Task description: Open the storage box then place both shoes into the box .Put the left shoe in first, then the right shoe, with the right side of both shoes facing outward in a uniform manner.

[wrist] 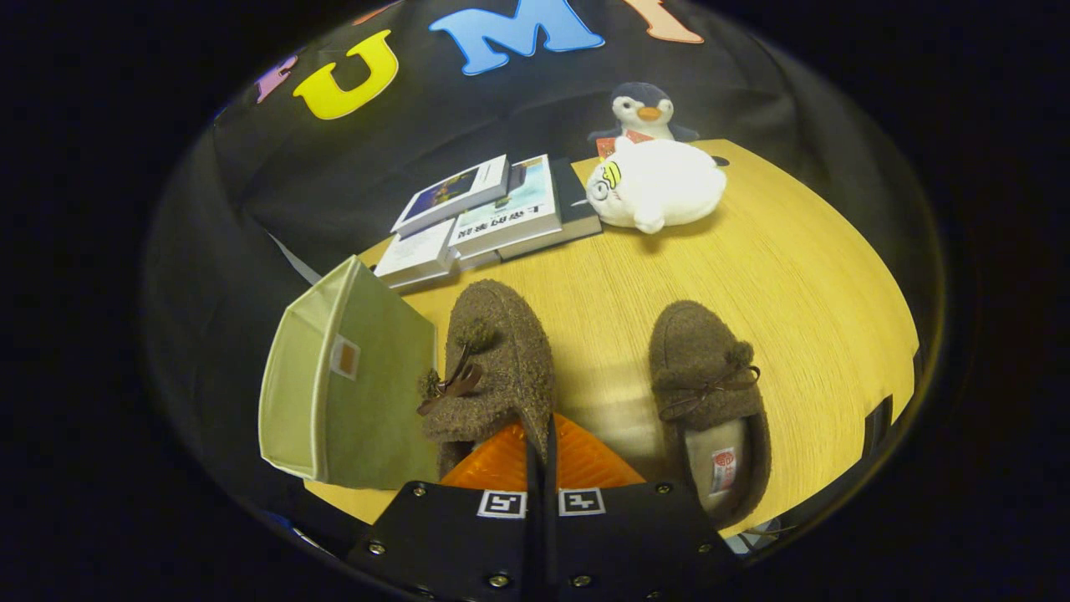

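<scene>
Two brown fuzzy slippers with bows lie on the wooden table (786,276), toes pointing away from me. My gripper (542,439) is shut on the left shoe (497,351), pinching the thin wall of its heel opening between both fingers; the shoe looks tilted toward the box. The right shoe (710,393) rests flat to the right of the fingers, its pale lining showing. A green fabric storage box (359,376) stands just left of the held shoe, with its paler open side (292,376) turned away to the left.
Several books (493,217) are stacked beyond the shoes. A white plush toy (656,188) and a penguin plush (642,109) sit at the table's far side. Bare wood stretches right of the right shoe.
</scene>
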Action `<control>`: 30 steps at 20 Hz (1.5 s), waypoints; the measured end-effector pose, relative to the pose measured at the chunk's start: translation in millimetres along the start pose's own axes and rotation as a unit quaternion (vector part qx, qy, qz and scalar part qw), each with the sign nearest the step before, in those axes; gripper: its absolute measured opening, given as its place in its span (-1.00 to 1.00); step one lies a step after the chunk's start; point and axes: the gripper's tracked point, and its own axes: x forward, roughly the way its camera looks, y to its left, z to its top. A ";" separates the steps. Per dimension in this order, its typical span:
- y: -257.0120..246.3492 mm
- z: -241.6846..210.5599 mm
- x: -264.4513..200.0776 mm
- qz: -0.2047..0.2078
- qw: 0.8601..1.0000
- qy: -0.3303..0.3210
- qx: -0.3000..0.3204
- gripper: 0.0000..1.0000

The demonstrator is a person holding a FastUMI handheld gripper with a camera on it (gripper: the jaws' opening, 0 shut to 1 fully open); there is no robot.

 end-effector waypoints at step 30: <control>238.0 -2.3 64.0 0.083 0.995 0.020 -0.047 -1.00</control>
